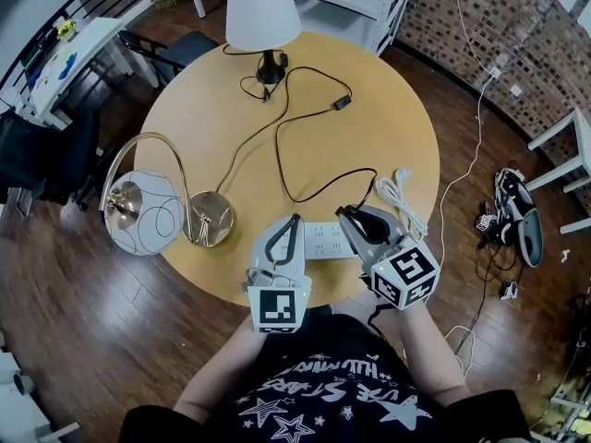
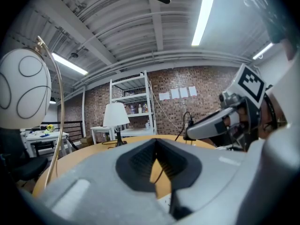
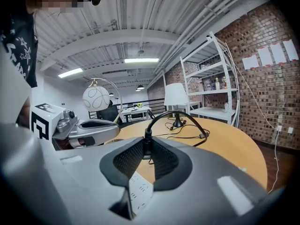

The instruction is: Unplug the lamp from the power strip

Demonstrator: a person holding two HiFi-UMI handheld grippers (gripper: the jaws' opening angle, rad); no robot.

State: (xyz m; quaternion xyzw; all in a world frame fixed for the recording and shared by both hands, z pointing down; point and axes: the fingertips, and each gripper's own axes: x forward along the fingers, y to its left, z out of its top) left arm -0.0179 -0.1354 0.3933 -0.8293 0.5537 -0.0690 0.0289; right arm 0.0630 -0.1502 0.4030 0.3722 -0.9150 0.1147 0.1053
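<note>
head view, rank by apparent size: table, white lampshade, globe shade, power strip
1. table
2. white lampshade and globe shade: look about alike, so not ranked against each other
3. power strip, partly hidden

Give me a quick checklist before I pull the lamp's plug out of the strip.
1. Right gripper clamped on the black plug: ok, the plug sits between its pads.
2. Plug seated in the power strip: cannot tell, the gripper covers the socket.
3. Left gripper bracing the strip: it lies over the strip's left end with its jaws together; whether it presses down, cannot tell.
4. Slack in the black cord: ok, it arches loosely off the plug.
5. White cable clear of the pull: cannot tell, it lies close beside the right gripper.
</note>
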